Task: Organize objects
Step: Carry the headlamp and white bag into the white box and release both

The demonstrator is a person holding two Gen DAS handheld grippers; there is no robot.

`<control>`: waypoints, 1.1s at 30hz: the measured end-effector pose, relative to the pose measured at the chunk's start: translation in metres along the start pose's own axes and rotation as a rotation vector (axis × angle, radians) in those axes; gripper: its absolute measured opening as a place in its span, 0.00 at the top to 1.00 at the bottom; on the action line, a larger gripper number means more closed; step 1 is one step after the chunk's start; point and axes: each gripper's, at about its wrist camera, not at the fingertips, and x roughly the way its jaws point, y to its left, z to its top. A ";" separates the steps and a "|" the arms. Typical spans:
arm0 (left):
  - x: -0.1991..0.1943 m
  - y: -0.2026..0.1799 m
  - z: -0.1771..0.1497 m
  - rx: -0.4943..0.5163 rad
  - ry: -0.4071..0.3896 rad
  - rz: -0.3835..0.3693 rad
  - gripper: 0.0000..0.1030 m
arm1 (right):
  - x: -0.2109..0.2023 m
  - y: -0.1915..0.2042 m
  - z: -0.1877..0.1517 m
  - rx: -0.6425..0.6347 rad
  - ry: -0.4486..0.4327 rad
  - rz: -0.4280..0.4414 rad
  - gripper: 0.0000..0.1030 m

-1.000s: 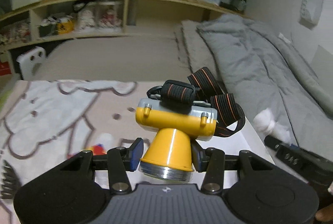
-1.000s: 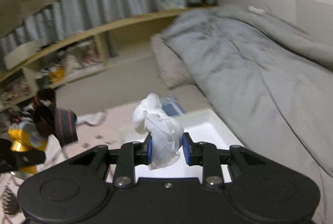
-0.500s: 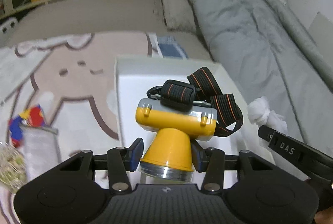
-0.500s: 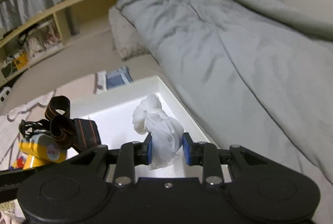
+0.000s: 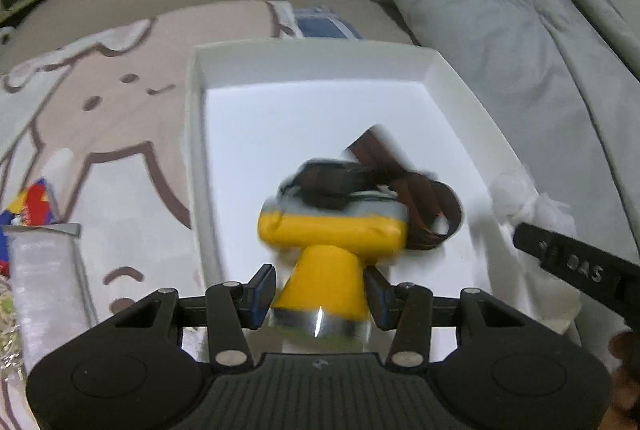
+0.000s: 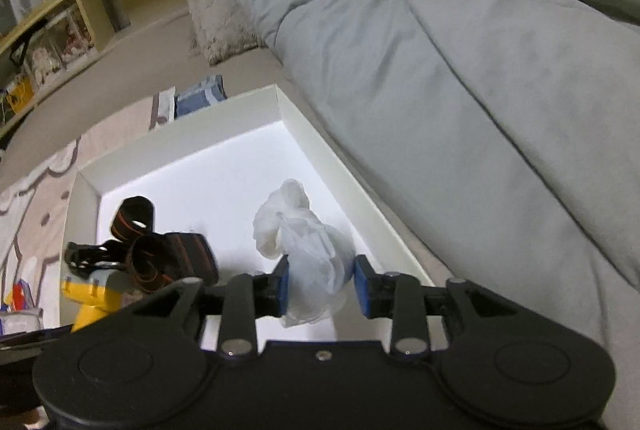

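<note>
L wrist view: drop step in hand. Yellow headlamp [image 5: 332,230] is seen over the white box [image 5: 192,134], blurred; L gripper [image 5: 320,288] jaws just opened, pads apart from the cone. Gripper pitched steeply down.

R wrist view: white plastic bag [image 6: 310,242] is released over the box; R gripper [image 6: 321,284] jaws just opened, narrow gap, pads clear. Next: both to be lifted straight out.

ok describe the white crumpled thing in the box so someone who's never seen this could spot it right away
Find the shallow white box beside the grey duvet. Inside, near the duvet-side wall, a wad of thin white plastic sits between the just-opening jaws of the right gripper. Its only neighbour in the box is a yellow headlamp with dark straps; the wad is soft, translucent and colourless.
</note>
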 end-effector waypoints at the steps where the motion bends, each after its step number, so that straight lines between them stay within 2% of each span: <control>1: -0.002 -0.001 -0.001 0.013 -0.006 0.007 0.39 | 0.001 0.000 -0.001 -0.004 0.006 -0.013 0.57; 3: -0.009 -0.004 -0.001 0.045 -0.033 0.035 0.30 | 0.002 0.000 -0.001 -0.008 0.016 -0.045 0.51; 7: -0.013 -0.005 0.001 0.077 -0.023 0.041 0.29 | -0.002 -0.001 0.000 0.010 0.026 -0.045 0.41; 9: -0.014 -0.006 0.000 0.087 -0.009 0.041 0.29 | -0.003 0.000 0.000 0.004 0.026 -0.043 0.32; 17: -0.019 -0.002 -0.005 0.090 -0.003 0.032 0.28 | -0.007 -0.005 0.002 0.021 0.037 -0.057 0.28; 21: -0.026 0.001 -0.005 0.083 0.002 0.030 0.28 | -0.015 -0.002 0.000 -0.001 0.023 -0.066 0.20; 26: -0.039 0.006 -0.008 0.074 -0.004 0.036 0.27 | -0.033 0.002 -0.001 -0.023 -0.011 -0.070 0.16; 33: -0.060 0.012 -0.020 0.068 -0.017 0.035 0.16 | -0.055 0.003 -0.013 -0.044 -0.044 -0.073 0.06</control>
